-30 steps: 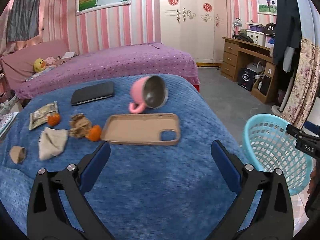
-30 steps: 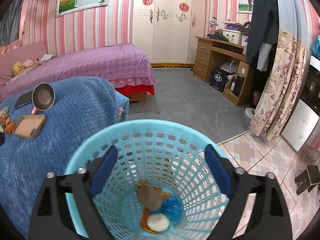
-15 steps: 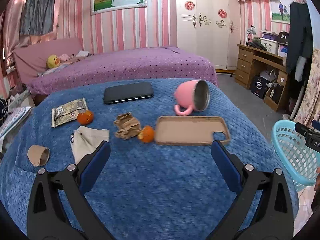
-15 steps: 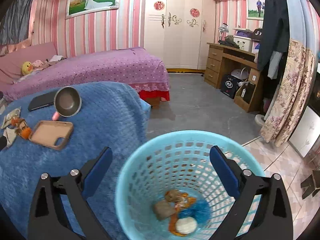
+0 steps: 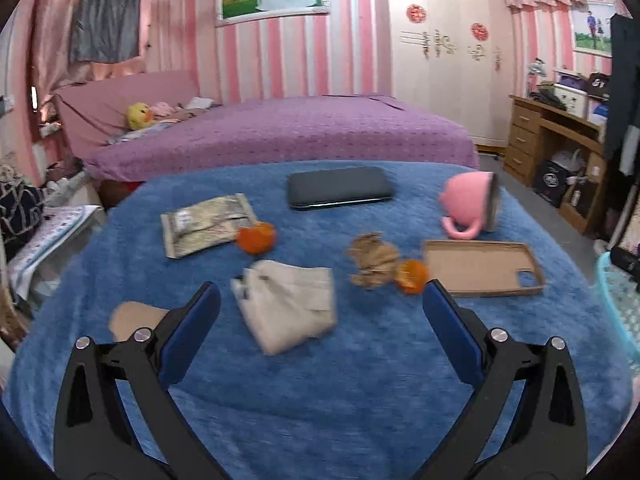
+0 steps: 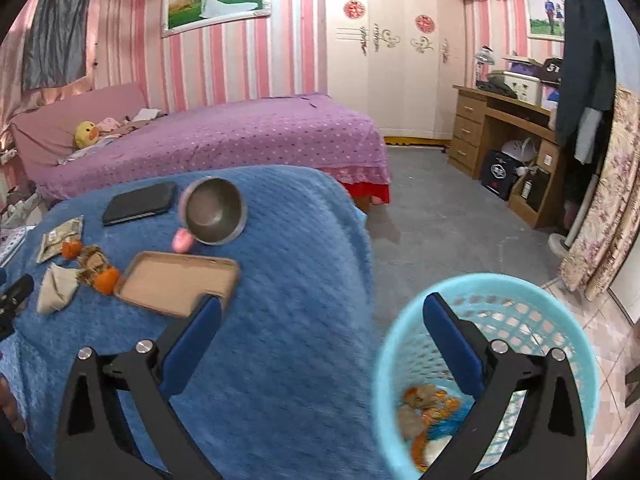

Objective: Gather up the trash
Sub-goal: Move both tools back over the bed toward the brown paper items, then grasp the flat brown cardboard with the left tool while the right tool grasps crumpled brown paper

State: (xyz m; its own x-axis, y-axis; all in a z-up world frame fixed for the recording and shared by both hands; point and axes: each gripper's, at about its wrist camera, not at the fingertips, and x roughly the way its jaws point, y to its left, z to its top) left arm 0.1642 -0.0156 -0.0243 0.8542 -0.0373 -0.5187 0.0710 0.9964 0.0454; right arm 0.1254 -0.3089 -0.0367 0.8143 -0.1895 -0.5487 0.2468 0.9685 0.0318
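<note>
Trash lies on the blue blanket (image 5: 320, 392): a beige crumpled tissue (image 5: 290, 310), a brown paper wad (image 5: 372, 260), two orange peels (image 5: 256, 237) (image 5: 412, 276), a snack wrapper (image 5: 206, 224) and a cardboard roll (image 5: 134, 318). My left gripper (image 5: 320, 332) is open and empty, just in front of the tissue. My right gripper (image 6: 320, 340) is open and empty, over the blanket's edge beside the light blue basket (image 6: 404, 348), which holds several pieces of trash (image 6: 430, 408).
A pink cup (image 5: 472, 206) lies on its side, with a black phone (image 5: 340, 192) and a tan phone case (image 5: 480, 268) nearby. The basket rim (image 5: 618, 304) shows at the right edge. A purple bed (image 5: 280, 136) stands behind; a wooden desk (image 6: 508, 148) at right.
My left gripper has swung left over the blanket toward the tissue and peels. My right gripper has moved left off the basket, which now sits at lower right.
</note>
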